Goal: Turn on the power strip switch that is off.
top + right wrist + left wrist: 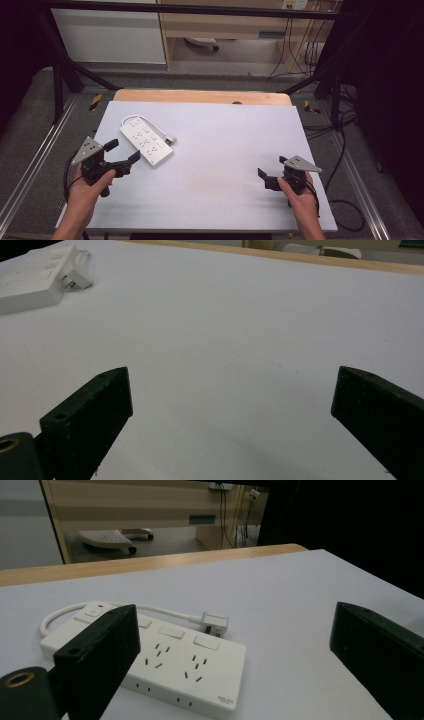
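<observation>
A white power strip (146, 141) lies diagonally on the left part of the white table (225, 145), its short cable looped round to a plug (170, 138) beside it. My left gripper (124, 150) is open just left of and in front of the strip, not touching it. In the left gripper view the power strip (175, 665) lies close ahead between the wide-apart jaws, and the plug (215, 622) rests behind it. My right gripper (271, 166) stands open near the front right, over bare table. From there the power strip (35, 277) is far off at the upper left.
A wooden strip (200, 96) runs along the table's far edge. Black frame posts (60, 85) and metal rails flank the table. Cables (345, 150) lie on the floor at the right. A cabinet (225, 25) stands behind.
</observation>
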### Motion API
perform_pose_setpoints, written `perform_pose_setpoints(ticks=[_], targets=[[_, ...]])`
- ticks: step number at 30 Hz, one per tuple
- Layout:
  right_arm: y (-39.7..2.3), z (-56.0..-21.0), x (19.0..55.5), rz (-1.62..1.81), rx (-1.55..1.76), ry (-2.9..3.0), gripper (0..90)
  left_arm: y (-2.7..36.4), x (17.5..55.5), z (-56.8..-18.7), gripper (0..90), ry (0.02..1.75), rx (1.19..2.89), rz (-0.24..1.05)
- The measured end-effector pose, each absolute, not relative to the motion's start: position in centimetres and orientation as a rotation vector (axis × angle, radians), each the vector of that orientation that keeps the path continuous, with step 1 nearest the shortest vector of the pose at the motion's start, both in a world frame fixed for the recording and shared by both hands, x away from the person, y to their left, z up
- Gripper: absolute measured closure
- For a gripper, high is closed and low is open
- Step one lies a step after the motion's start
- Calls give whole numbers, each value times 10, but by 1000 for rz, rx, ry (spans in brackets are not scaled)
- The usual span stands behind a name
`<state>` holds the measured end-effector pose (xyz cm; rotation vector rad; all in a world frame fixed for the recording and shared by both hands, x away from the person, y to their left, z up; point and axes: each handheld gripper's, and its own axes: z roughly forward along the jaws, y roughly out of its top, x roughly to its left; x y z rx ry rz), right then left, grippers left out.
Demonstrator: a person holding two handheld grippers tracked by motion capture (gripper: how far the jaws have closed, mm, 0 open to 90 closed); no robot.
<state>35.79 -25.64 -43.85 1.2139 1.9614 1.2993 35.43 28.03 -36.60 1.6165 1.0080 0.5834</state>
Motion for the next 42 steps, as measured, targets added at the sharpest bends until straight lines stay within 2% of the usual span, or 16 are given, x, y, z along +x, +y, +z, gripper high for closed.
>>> perform_pose_setpoints(ticks=[23,42], targets=[[-254,-437,358,1305,1167,1983,31,233,393,-372,64,1003,1705,554],[-253,-438,358,1297,1170,1997,30,226,412,-379,75,1038,1729,568]])
